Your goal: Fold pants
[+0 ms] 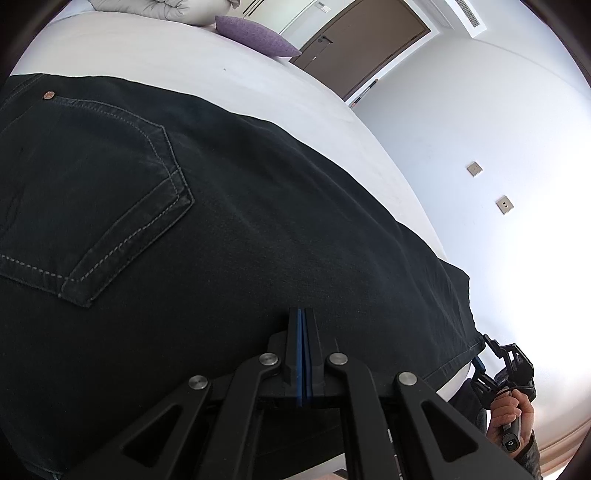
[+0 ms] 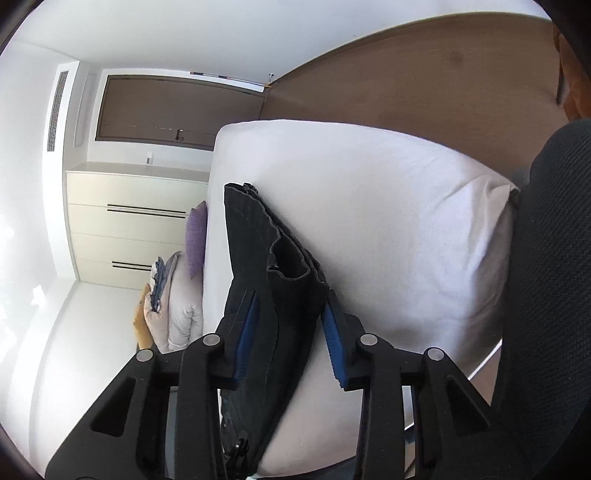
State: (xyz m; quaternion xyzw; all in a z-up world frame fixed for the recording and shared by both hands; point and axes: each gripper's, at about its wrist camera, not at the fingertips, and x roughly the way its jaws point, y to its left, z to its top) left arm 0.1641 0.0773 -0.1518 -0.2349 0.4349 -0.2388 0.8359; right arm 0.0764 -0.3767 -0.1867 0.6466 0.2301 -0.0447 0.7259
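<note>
Dark denim pants (image 1: 229, 229) lie spread on a white bed (image 1: 155, 59), back pocket (image 1: 110, 192) up, legs folded onto each other. My left gripper (image 1: 303, 317) is shut, its blue pads together, resting on or just above the fabric near the near edge; whether it pinches cloth I cannot tell. In the right wrist view the hem end of the pants (image 2: 273, 254) passes between the jaws of my right gripper (image 2: 291, 317), which stand apart around the cloth, blue pads (image 2: 334, 343) not pressing it. The right gripper also shows in the left wrist view (image 1: 480, 358) at the hem.
A purple cushion (image 1: 255, 35) and a bundled duvet (image 1: 166, 7) lie at the bed's far end. A brown door (image 1: 362, 40) and white wall stand beyond. In the right wrist view, cream drawers (image 2: 136, 225), wooden floor (image 2: 424, 81) and a dark sleeve (image 2: 554, 280).
</note>
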